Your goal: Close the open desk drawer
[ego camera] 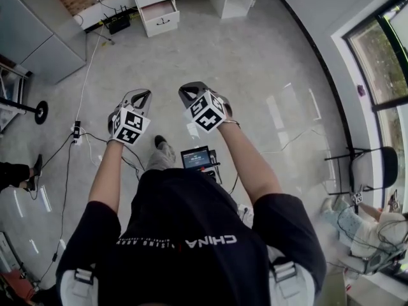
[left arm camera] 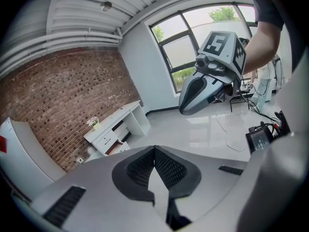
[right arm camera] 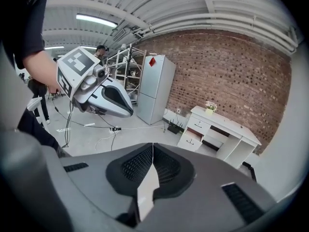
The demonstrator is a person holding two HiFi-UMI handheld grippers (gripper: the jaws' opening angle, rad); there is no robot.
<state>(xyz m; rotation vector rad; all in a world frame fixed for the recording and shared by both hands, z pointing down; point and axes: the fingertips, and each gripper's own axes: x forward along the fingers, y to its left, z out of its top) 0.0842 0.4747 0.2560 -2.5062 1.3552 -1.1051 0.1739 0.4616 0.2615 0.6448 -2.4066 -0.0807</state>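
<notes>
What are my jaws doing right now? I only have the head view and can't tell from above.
Observer: Both are shut on nothing. In its own view the left gripper has its jaws meeting at the tips, and so has the right gripper.
Operator: Is anything standing on the desk? Its top is cut off for me.
Observer: Yes, a small pot of flowers stands on the desk, at the end above the drawers.
</notes>
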